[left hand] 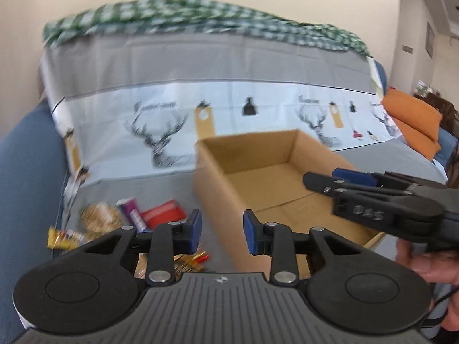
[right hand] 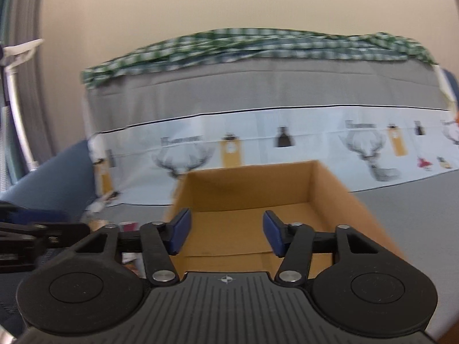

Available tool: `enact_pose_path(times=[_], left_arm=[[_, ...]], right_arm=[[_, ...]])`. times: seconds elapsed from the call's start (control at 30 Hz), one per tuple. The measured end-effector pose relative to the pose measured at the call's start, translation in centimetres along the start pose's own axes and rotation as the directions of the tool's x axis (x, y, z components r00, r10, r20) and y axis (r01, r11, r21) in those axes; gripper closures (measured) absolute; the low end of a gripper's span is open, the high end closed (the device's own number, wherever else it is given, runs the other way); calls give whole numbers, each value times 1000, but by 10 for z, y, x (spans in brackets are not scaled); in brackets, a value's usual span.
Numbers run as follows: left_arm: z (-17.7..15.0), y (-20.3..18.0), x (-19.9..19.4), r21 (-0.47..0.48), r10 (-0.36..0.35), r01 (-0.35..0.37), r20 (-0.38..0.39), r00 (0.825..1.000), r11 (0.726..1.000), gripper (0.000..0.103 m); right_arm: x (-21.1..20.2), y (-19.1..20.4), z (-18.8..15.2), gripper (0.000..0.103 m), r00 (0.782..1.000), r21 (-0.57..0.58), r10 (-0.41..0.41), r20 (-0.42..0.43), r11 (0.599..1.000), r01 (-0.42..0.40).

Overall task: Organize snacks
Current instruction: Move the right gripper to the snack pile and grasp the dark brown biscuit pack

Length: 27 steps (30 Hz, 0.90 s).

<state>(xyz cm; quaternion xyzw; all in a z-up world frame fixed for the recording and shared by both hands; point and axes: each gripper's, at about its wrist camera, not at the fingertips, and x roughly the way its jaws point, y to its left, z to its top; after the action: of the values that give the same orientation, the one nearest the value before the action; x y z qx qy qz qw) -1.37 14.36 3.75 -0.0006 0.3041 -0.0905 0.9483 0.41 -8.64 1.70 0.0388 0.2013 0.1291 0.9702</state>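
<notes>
An open cardboard box (left hand: 213,192) stands on the grey cloth, and only its bare brown floor shows inside. Left of it lie loose snacks: a red packet (left hand: 163,213), a purple packet (left hand: 132,209), a round golden packet (left hand: 99,216) and a yellow wrapped one (left hand: 60,238). My left gripper (left hand: 222,230) hangs open over the box's left wall, with nothing between its blue pads. My right gripper (right hand: 226,233) is open and empty too, and faces into the box (right hand: 338,197). In the left wrist view the right gripper (left hand: 335,179) reaches over the box from the right.
A deer-print cloth (left hand: 160,132) covers the sofa back, with a green checked cloth (left hand: 200,14) along the top. A blue armrest (left hand: 25,172) stands at the left and orange cushions (left hand: 413,120) at the right. A person's hand (left hand: 430,263) holds the right gripper.
</notes>
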Motion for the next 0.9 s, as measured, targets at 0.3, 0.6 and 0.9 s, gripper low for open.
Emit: enact_pose_path(times=[0.3, 0.6, 0.9], left_arm=[[-27, 92, 23, -252, 78, -124, -184, 980, 960, 68], [-45, 125, 36, -314, 157, -264, -328, 932, 912, 33], [-57, 133, 54, -292, 173, -316, -427, 888, 903, 17]], right_arm=[[18, 81, -29, 58, 982, -156, 187, -34, 969, -190], [62, 121, -67, 58, 965, -278, 220, -141, 927, -252], [105, 142, -95, 49, 955, -377, 144, -259, 895, -237]])
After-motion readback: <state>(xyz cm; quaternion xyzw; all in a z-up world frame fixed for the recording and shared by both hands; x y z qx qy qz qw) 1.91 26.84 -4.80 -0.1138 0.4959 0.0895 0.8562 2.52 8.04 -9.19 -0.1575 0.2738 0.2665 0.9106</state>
